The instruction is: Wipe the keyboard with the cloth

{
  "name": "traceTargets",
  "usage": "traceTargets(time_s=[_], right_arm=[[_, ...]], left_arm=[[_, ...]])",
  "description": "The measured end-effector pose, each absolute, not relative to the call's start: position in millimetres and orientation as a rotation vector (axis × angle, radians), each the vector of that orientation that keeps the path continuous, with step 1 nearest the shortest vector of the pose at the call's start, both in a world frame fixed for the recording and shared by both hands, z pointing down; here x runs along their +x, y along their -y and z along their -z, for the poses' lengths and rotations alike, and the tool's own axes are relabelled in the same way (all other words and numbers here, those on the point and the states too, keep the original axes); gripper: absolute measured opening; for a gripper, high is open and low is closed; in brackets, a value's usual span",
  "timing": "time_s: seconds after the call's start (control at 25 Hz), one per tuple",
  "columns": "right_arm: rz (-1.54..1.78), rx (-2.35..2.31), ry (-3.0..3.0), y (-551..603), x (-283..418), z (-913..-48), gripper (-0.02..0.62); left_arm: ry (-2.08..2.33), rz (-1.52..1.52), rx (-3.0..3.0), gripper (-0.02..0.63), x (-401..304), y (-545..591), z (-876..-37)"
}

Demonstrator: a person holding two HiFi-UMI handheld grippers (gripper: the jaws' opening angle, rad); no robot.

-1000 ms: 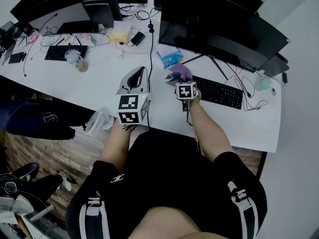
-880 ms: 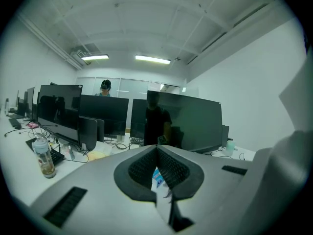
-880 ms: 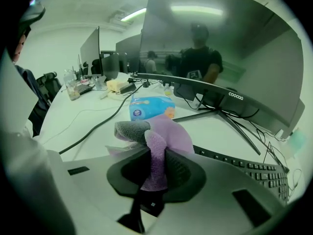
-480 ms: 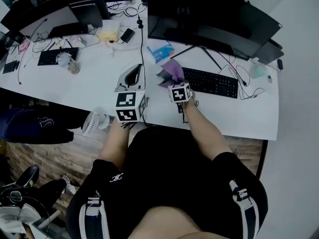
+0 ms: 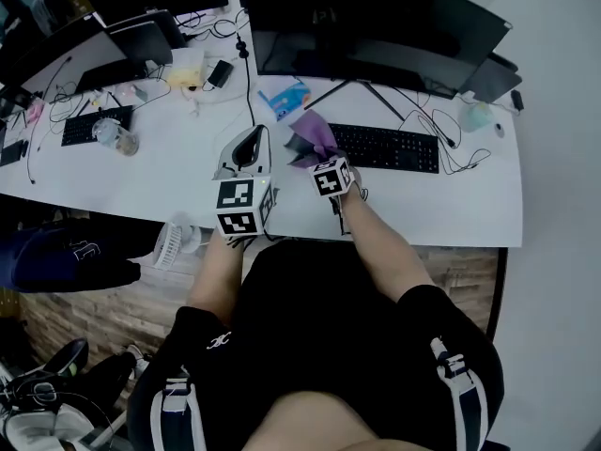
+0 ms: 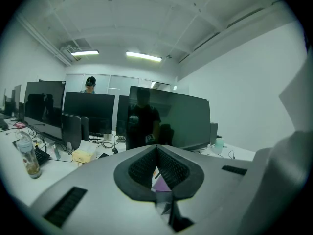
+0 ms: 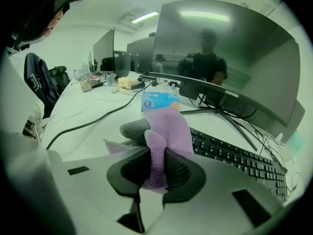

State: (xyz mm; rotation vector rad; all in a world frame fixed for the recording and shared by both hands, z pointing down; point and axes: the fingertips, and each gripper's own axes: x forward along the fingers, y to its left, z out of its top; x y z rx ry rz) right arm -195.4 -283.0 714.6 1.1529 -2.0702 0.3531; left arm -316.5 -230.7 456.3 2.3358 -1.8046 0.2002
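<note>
Now, purple cloth (image 5: 313, 134) pinched beside the keyboard (image 5: 390, 147).
Right gripper (image 7: 155, 165) clamps the cloth mid-frame, just left of the keyboard (a black one); left gripper (image 6: 157, 153) jaws meet on nothing.

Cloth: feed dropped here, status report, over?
Right gripper shut on purple cloth. Left gripper shut, empty. Keyboard beside cloth, nothing between.

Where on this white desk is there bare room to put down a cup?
The widest free patch is the desk in front of the keyboard, to the right of the right gripper holding the cloth. Another lies between the bottle and the left gripper. The back left is crowded with cables and a second keyboard.
</note>
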Motion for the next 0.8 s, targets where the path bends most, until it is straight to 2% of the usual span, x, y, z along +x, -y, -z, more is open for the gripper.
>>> traceTargets(time_s=[0.4,0.8], right_arm=[[-0.370,1.213,2.026,288,-173,-715,0.089],[-0.416,1.294,1.989,290,-118,-717,0.089]], left_arm=[[1.762,-0.222,2.354,0.011,-297,235,-463],[1.701,-0.227,2.394,0.011,-257,242,-466]])
